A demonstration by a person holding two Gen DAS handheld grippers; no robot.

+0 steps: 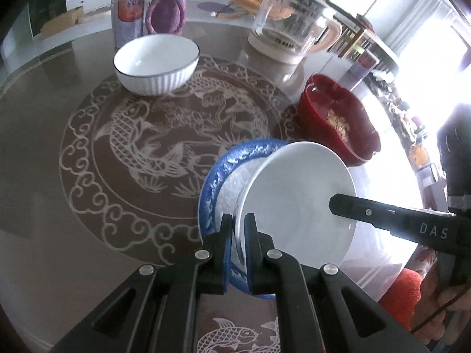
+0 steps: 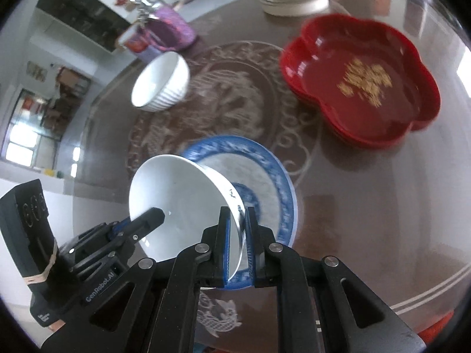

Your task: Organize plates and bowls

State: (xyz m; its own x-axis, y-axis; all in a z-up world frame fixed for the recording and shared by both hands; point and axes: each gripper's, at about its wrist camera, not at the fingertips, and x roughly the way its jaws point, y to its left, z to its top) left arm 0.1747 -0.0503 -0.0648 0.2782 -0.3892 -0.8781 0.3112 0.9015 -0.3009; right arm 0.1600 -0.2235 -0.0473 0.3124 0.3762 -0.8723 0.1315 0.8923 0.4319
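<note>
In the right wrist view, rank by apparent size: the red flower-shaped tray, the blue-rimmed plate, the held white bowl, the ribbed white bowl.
1. Red flower-shaped tray.
2. Blue-rimmed plate and held white bowl: these look close in size, and the bowl sits nearer the camera and covers part of the plate, so I won't rank them.
3. Ribbed white bowl, the farthest.

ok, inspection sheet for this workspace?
Surface: glass-topped table with a dragon pattern, no spills seen.
Job's things: white bowl tilted over the blue-rimmed plate; ribbed bowl and red trays stand apart.
Clutter: glass kettle, purple bag.
Grippers: left gripper and right gripper each clamp the white bowl's rim, on opposite sides.
Cables: thin cord by the person's hand.
Surroundings: bright window.
</note>
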